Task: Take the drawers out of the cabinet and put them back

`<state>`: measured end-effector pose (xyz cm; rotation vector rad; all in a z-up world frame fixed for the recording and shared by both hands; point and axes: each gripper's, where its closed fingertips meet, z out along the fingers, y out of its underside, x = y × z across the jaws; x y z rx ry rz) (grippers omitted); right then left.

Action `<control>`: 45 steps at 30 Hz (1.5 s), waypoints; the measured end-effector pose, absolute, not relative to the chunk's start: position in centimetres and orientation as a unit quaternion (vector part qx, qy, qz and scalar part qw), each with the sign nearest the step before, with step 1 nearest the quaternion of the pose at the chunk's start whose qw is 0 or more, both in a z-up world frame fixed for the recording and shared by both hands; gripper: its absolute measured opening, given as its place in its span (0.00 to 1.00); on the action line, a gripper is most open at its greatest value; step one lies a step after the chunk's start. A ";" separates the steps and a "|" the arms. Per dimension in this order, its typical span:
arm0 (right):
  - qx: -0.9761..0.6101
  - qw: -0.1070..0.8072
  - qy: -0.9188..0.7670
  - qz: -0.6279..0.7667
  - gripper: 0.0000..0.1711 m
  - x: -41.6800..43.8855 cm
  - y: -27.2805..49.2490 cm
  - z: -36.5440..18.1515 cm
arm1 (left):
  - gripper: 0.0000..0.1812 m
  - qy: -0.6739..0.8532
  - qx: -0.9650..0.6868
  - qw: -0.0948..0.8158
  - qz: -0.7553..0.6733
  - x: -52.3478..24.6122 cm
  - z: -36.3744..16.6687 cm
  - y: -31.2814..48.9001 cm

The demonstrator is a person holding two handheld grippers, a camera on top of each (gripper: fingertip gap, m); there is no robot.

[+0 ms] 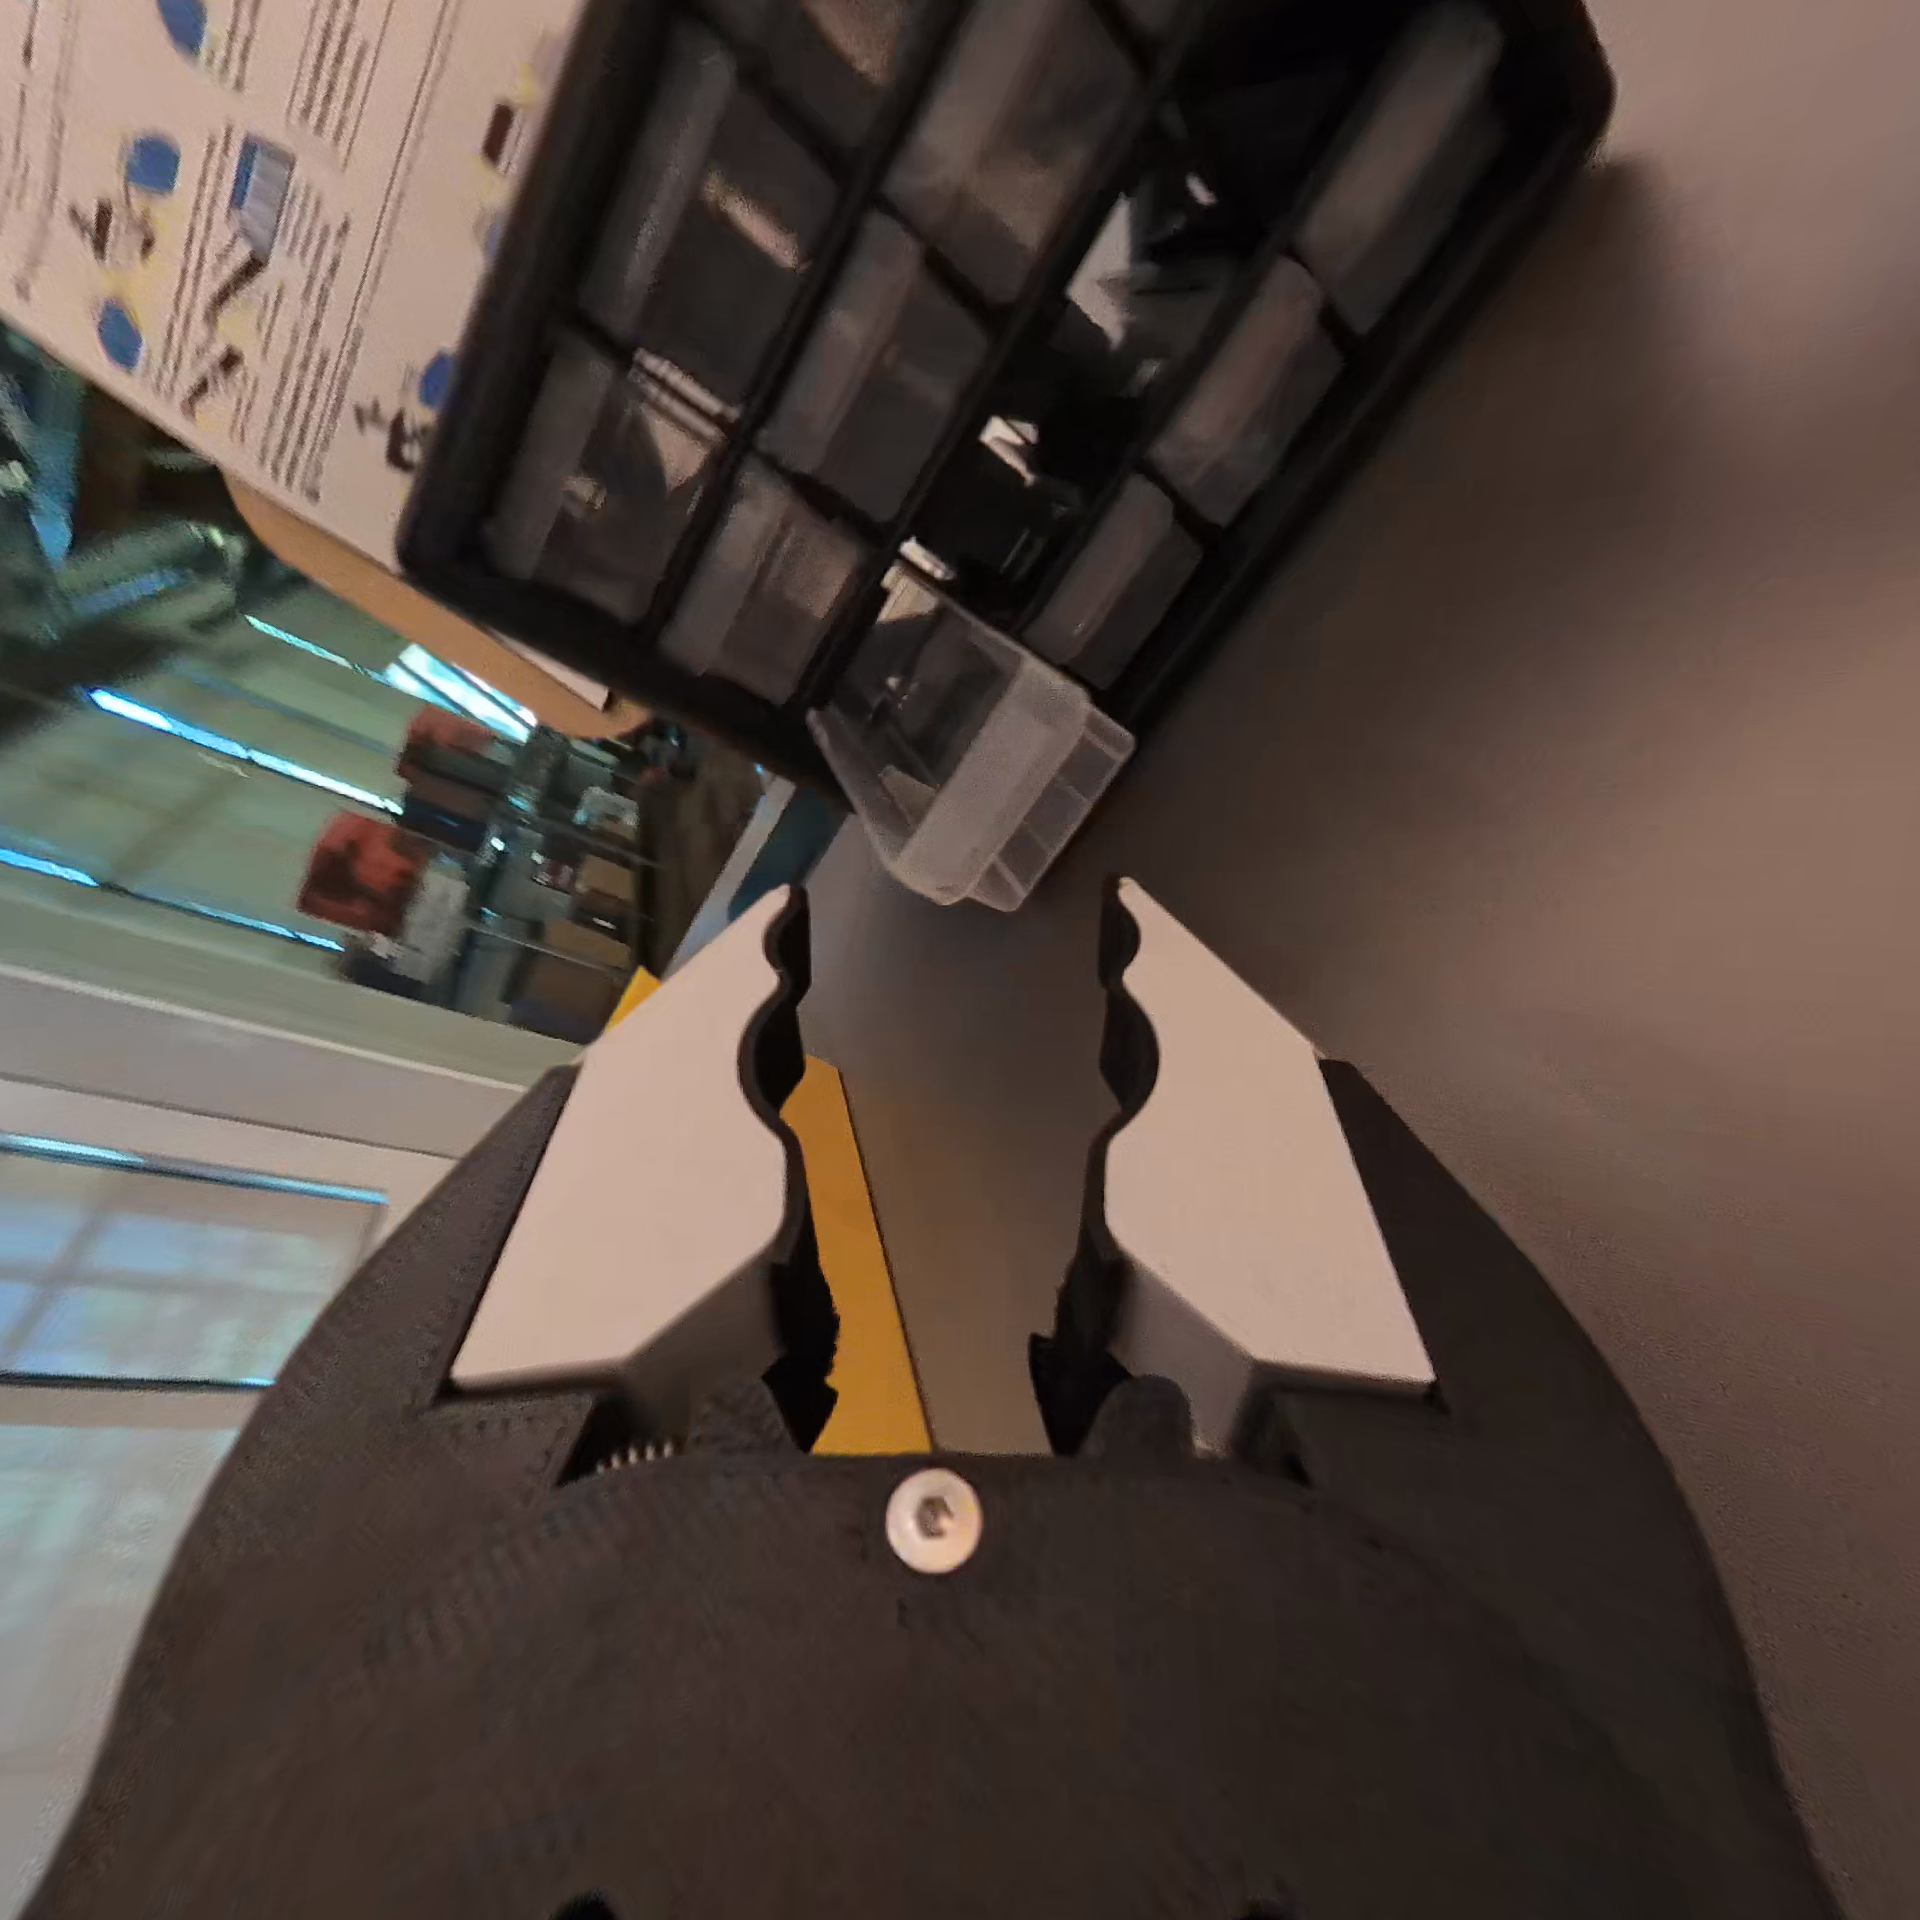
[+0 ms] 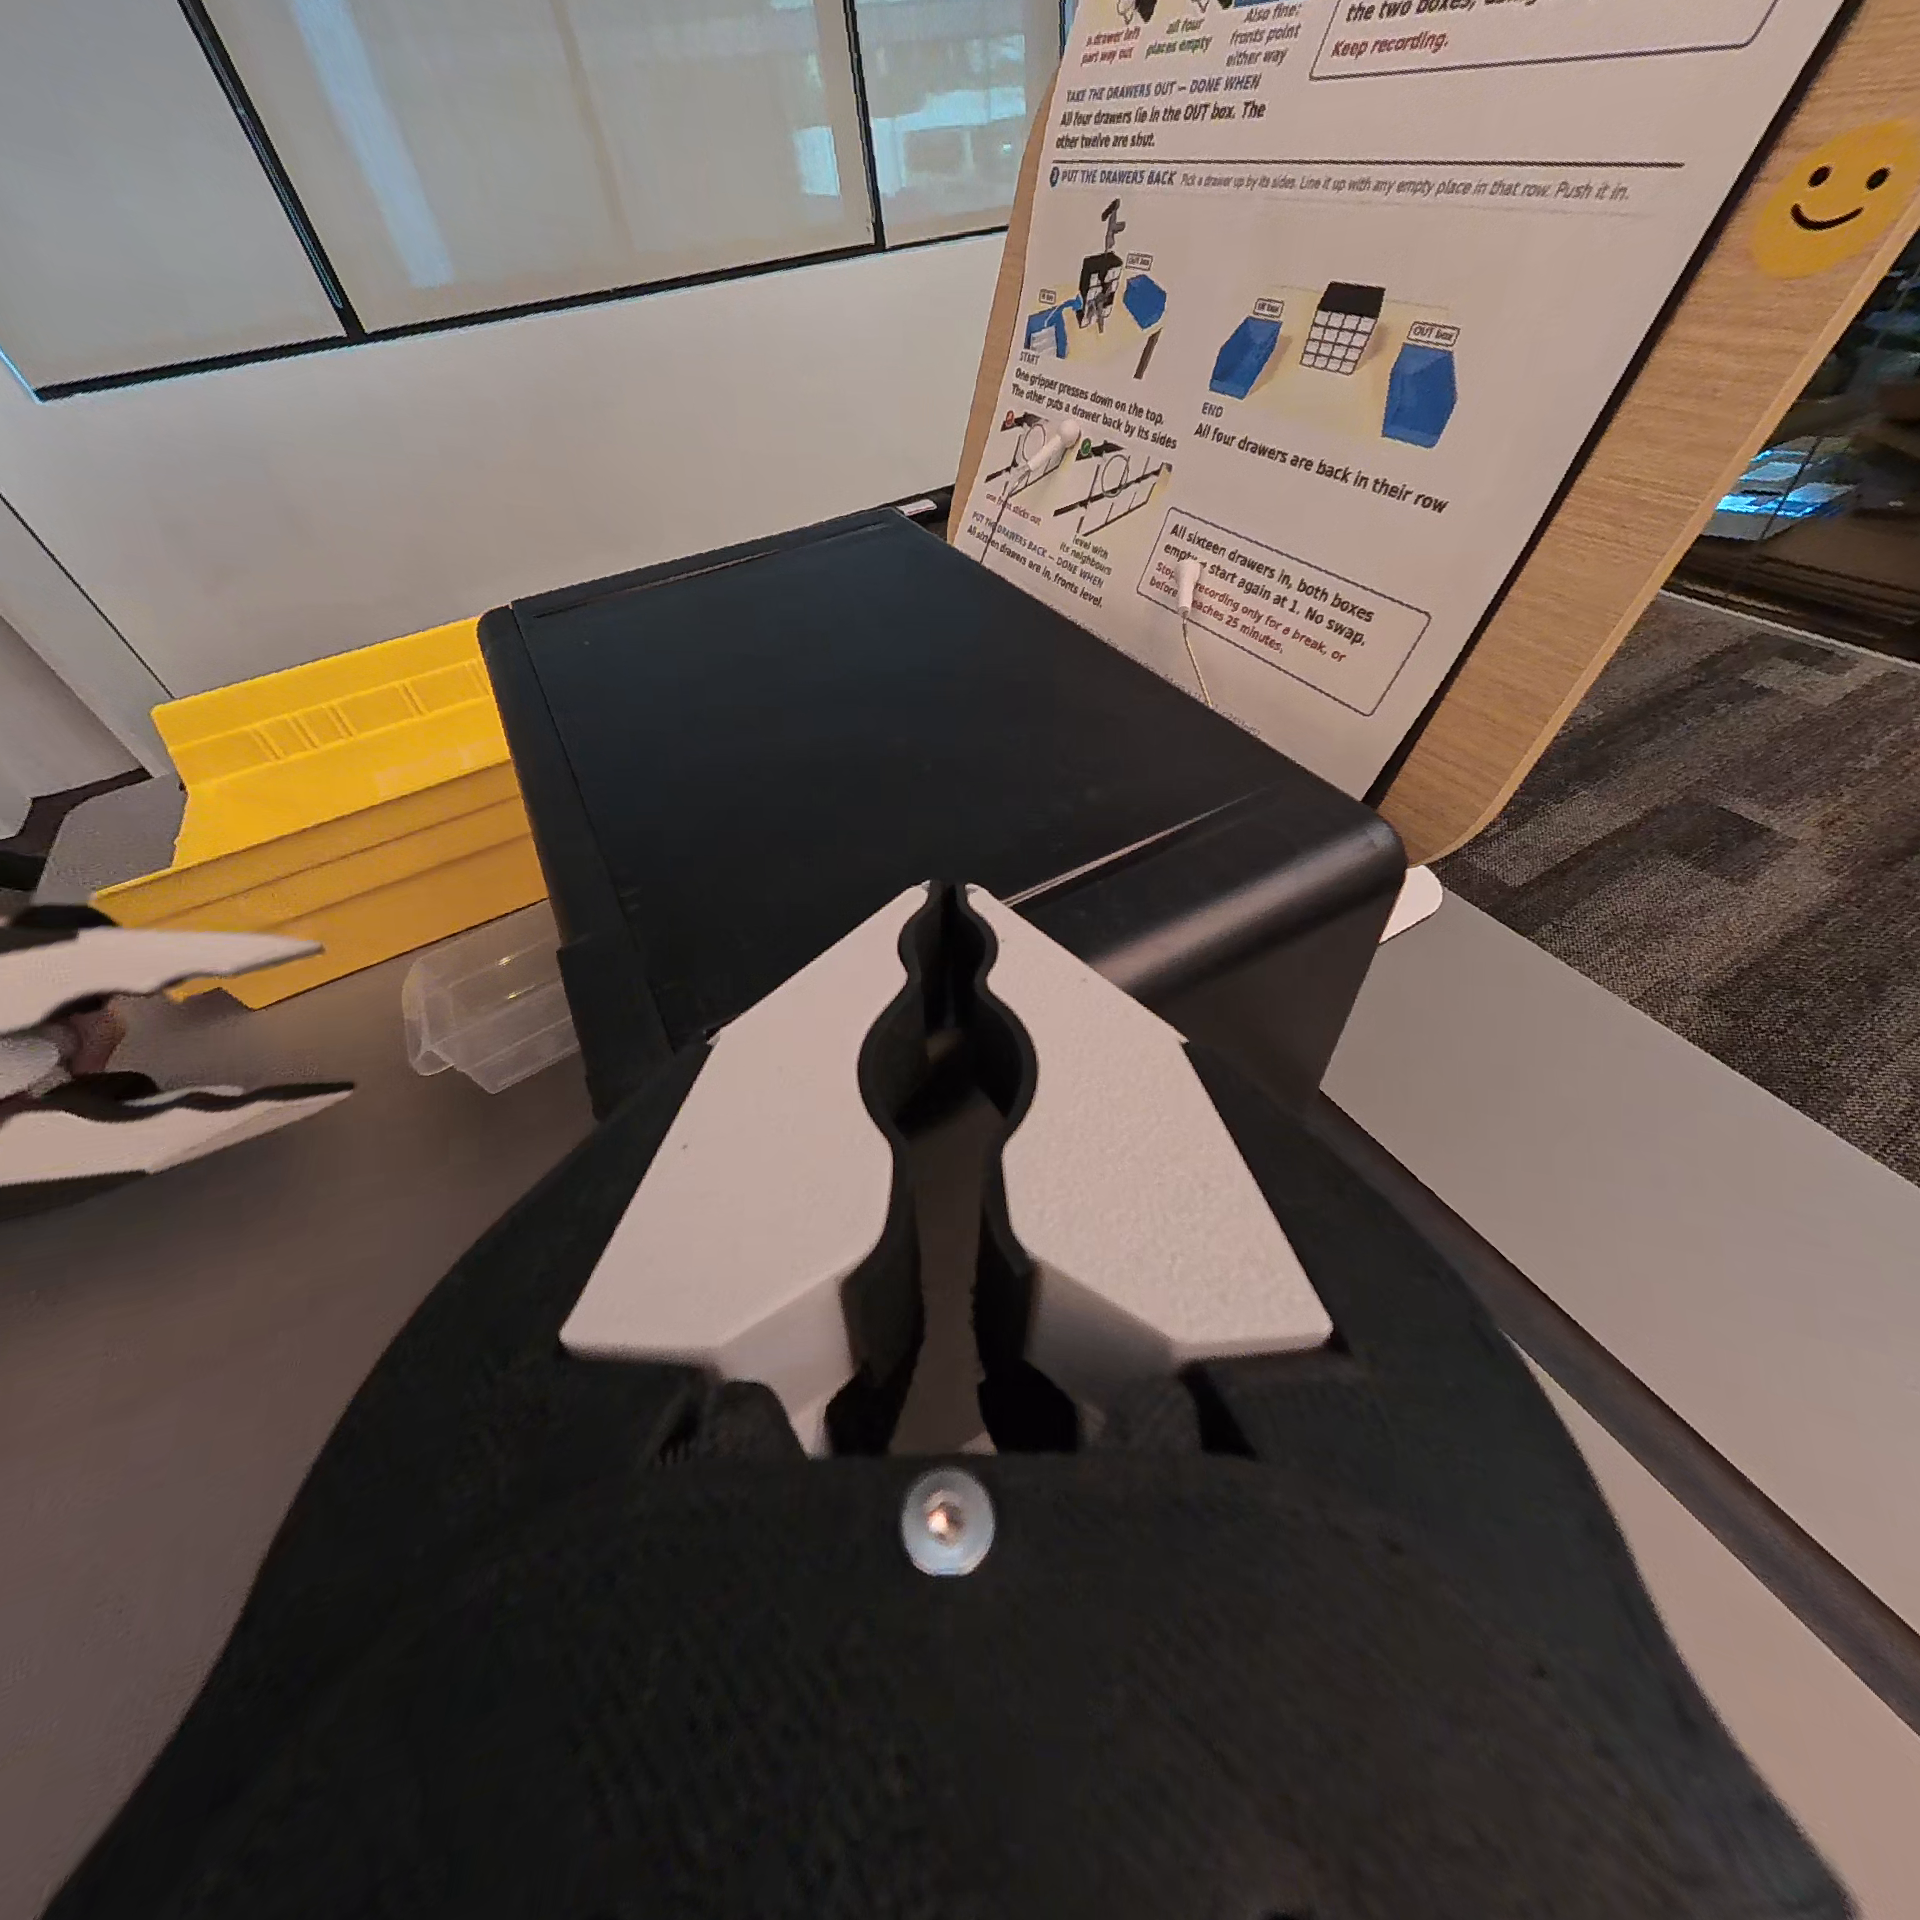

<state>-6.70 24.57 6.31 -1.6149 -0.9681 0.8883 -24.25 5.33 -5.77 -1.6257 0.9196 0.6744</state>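
The cabinet (image 1: 935,343) (top corner cut off) looks motion-blurred; its drawer contents are unreadable.

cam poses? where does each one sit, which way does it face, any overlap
Left wrist view: on the left gripper, rolled sideways, facing the cabinet front; its open fingers point at a clear drawer sticking out.
Right wrist view: on the right gripper, shut, above the cabinet top, facing the poster.
Shared: cabinet, drawer, poster.
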 end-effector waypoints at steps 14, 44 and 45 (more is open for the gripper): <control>-0.669 0.503 -0.398 0.375 0.00 -6.7 24.6 6.3 | 0.05 0.436 -0.596 0.517 0.433 -24.1 -6.1 10.8; -0.661 0.500 -0.395 0.396 0.00 -6.7 24.5 6.4 | 0.19 0.218 -0.751 0.587 0.210 -36.1 5.1 2.9; -0.661 0.499 -0.394 0.398 0.00 -6.7 24.5 6.4 | 0.19 0.219 -0.762 0.570 0.216 -39.1 5.4 2.6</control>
